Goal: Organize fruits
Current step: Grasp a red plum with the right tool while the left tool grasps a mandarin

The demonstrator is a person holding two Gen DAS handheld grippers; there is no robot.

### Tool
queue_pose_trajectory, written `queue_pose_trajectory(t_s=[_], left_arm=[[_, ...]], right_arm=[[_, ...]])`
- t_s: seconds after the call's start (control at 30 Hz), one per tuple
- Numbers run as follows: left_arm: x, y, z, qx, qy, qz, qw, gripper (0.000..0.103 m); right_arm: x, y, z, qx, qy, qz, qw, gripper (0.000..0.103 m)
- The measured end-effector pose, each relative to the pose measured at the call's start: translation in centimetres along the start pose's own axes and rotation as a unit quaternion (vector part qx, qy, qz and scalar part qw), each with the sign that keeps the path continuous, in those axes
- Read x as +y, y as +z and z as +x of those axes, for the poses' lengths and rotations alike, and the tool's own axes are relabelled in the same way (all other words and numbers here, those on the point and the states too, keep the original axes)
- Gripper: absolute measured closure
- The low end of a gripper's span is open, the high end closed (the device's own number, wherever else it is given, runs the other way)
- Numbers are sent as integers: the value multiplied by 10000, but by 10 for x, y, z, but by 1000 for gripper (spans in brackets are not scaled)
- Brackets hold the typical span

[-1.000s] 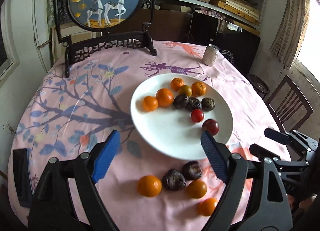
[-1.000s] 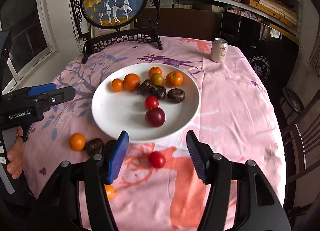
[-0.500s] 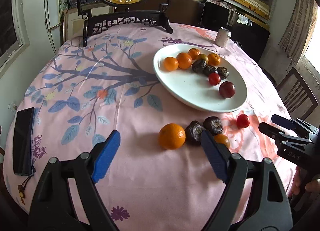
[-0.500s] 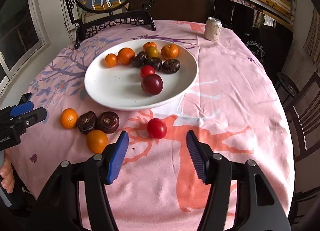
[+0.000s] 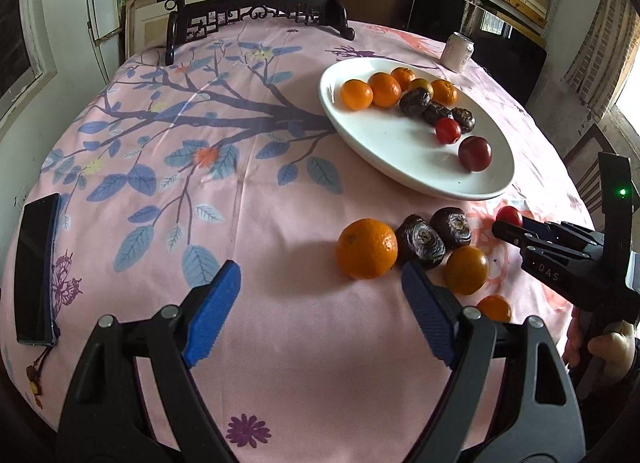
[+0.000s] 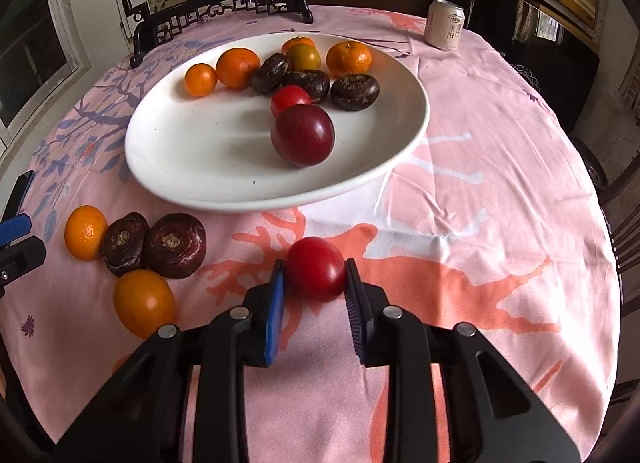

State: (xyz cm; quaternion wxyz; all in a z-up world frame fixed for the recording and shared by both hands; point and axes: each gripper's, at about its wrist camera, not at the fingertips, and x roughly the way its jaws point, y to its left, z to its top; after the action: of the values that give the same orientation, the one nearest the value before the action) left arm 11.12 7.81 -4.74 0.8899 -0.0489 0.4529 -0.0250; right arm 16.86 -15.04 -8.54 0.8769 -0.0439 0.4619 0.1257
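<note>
Since half a second ago my right gripper (image 6: 315, 281) has closed in and now pinches the red tomato (image 6: 316, 267) on the cloth, just short of the plate (image 6: 416, 119). My left gripper (image 5: 320, 303) hangs apart, empty. Squeezing harder may burst the tomato; lifting fast, it may slip.

The left wrist camera sits low above the pink tablecloth (image 5: 248, 199), looking forward between the left gripper (image 5: 316, 313) fingers toward the white plate (image 5: 384, 147) at upper right; a phone (image 5: 36, 267) lies at its far left. The right wrist camera looks from nearer the plate (image 6: 192, 167), facing the drink can (image 6: 445, 25) and carved stand (image 6: 224, 17). Both views share the plate, can, stand and the loose fruit beside the plate; each catches the other gripper at its edge.
</note>
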Motion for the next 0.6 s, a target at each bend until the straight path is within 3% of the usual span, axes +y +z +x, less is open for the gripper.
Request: queue_pose_trajectory(t_s=[0.33,0.6], left_arm=[[-18,-4,21,274,-91,264,9992,19],[-18,4,43,367,19,174,9992,20]], right_arm=[[1,-12,-45,-321,429,274,9982,74],[4,-24,-53,-305,477,254,9981,74]])
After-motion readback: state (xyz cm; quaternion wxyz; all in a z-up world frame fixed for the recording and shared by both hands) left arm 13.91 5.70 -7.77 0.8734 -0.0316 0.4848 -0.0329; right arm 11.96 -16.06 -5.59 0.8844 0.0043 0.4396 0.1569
